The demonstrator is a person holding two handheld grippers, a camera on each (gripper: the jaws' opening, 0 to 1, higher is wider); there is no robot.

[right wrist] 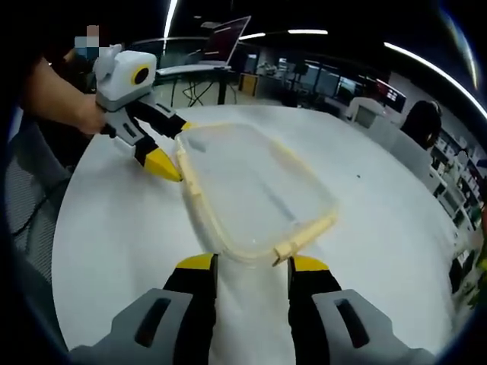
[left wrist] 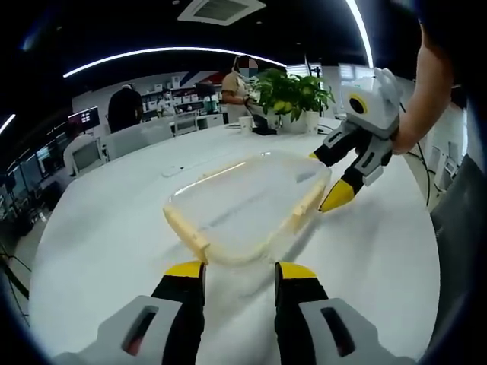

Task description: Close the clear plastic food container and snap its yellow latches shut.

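The clear plastic container (left wrist: 247, 204) lies flat on the white table (left wrist: 106, 236), with pale yellow latches (left wrist: 186, 232) along its sides. My left gripper (left wrist: 240, 272) is open, its yellow tips just short of the container's near edge. My right gripper (left wrist: 327, 176) comes in from the right, open, its jaws straddling the far right corner. In the right gripper view the container (right wrist: 251, 190) stretches away from my open right gripper (right wrist: 251, 265), and a latch (right wrist: 293, 243) sticks out near its tips. The left gripper (right wrist: 176, 146) stands open at the far end. Whether the latches are snapped down is unclear.
A potted plant (left wrist: 293, 95) stands at the table's far side, with people and chairs (left wrist: 137, 137) behind it. A laptop (right wrist: 228, 38) sits on a farther desk. A person's hand (right wrist: 76, 106) holds the left gripper, and an arm (left wrist: 426, 84) holds the right one.
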